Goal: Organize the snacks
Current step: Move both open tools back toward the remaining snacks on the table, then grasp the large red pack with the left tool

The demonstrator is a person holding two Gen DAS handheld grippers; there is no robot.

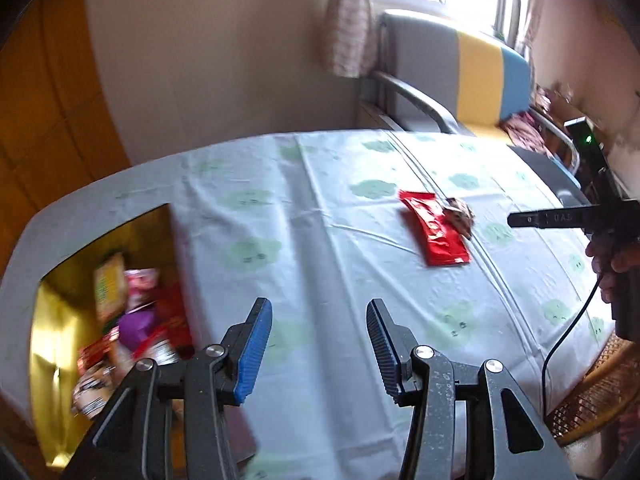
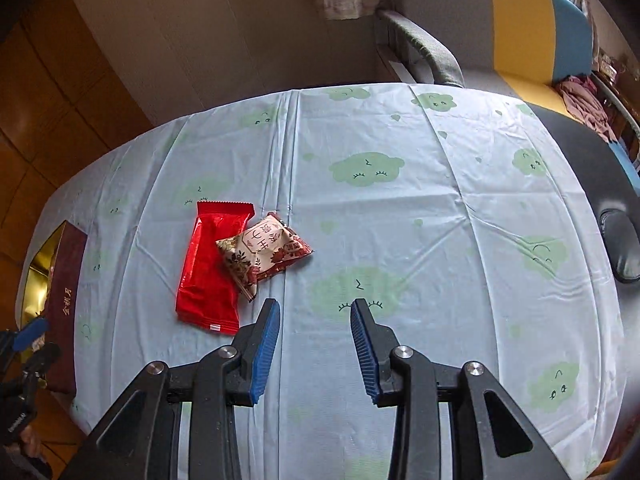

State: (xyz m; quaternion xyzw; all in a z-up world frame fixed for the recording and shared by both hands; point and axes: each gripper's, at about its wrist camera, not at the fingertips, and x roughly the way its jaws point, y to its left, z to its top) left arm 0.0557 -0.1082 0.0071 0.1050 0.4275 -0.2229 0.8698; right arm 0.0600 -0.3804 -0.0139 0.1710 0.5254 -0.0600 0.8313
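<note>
A red snack packet (image 2: 210, 270) lies on the table with a white floral snack packet (image 2: 266, 250) overlapping its right edge. Both also show in the left wrist view: the red packet (image 1: 436, 234) and the floral packet (image 1: 460, 216). My right gripper (image 2: 314, 316) is open and empty, just in front of the packets. My left gripper (image 1: 318, 314) is open and empty, beside a gold-lined box (image 1: 52, 320) that holds several snack packets (image 1: 132, 312). The box shows at the left edge in the right wrist view (image 2: 40, 264). The right gripper appears at the right in the left wrist view (image 1: 560, 218).
The table wears a pale blue cloth with green clouds (image 2: 400, 216). A grey, yellow and blue sofa (image 1: 460, 68) stands behind it. A wicker chair (image 1: 596, 392) is at the right front. A dark object (image 2: 620, 244) lies at the table's right edge.
</note>
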